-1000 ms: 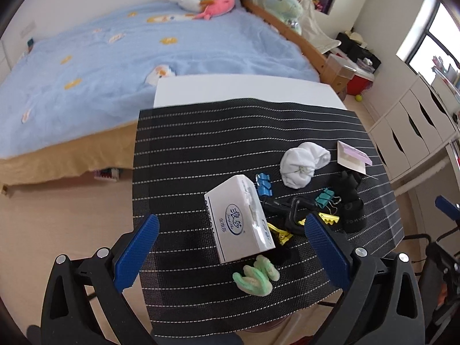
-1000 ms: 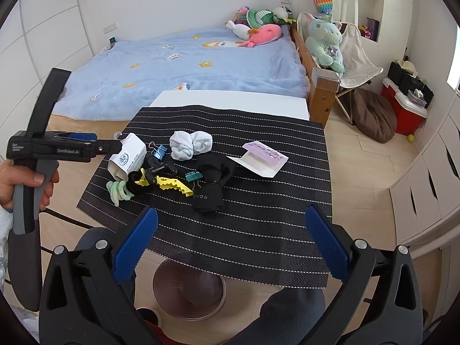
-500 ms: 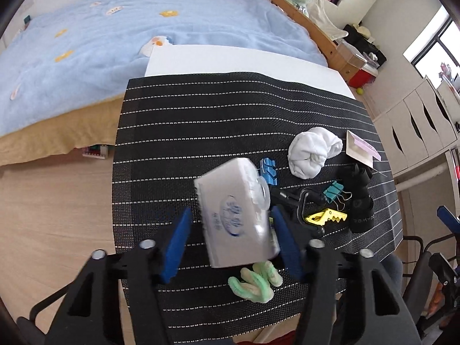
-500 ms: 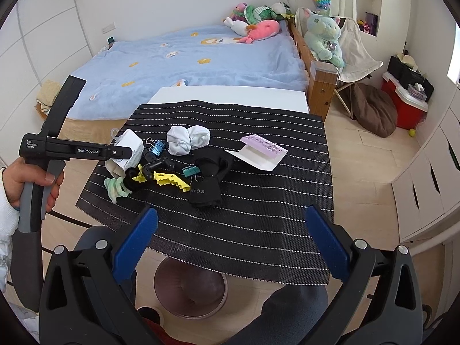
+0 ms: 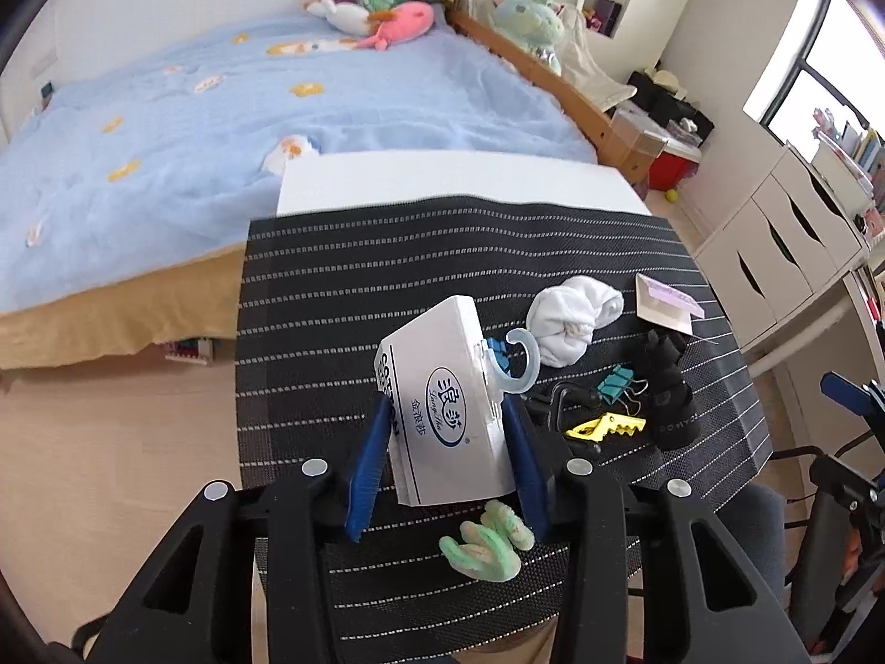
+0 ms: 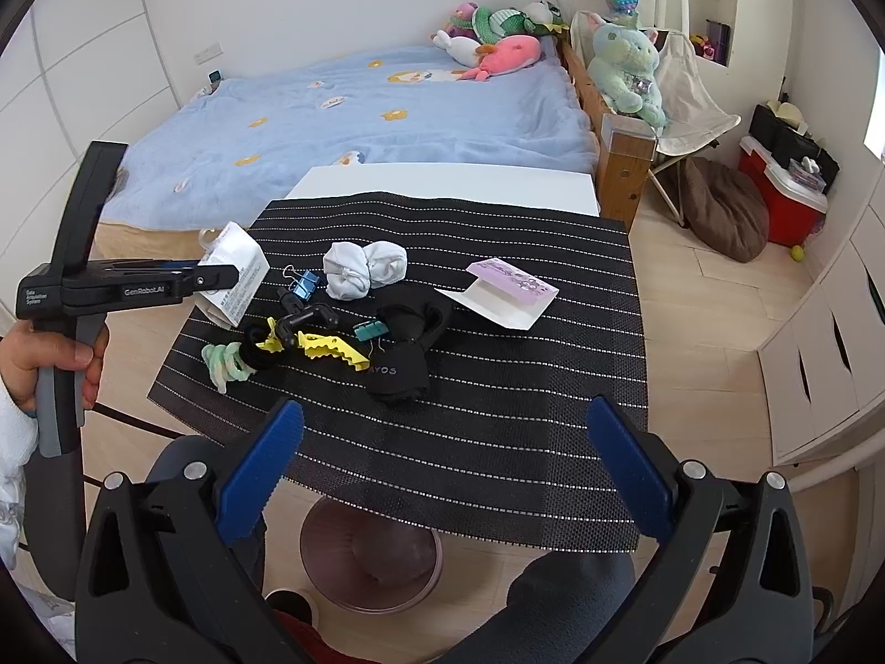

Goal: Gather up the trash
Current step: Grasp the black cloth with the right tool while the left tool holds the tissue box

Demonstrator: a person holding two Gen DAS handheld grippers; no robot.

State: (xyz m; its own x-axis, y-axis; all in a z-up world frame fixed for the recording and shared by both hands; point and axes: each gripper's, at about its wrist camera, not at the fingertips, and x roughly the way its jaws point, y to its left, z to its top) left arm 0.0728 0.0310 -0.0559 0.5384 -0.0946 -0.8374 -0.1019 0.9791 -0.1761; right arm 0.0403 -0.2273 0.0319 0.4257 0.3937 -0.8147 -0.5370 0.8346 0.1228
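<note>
White box [image 5: 448, 404] clamped by just-closing left gripper [image 5: 445, 454], seemingly off mat edge [image 5: 243, 365]; right gripper [image 6: 445, 476] agape.

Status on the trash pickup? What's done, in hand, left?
Done: nothing visibly binned yet. In hand: left gripper, jaws just closing, clamps the white box, lifted off the striped mat. Left: carry it to the bin under the table; right gripper open, idle.

White printed box [image 5: 451, 404], tilted, clamped above striped mat [image 5: 387, 254]

White table [image 6: 442, 180] w/ black striped mat [image 6: 498, 415] on top.
</note>
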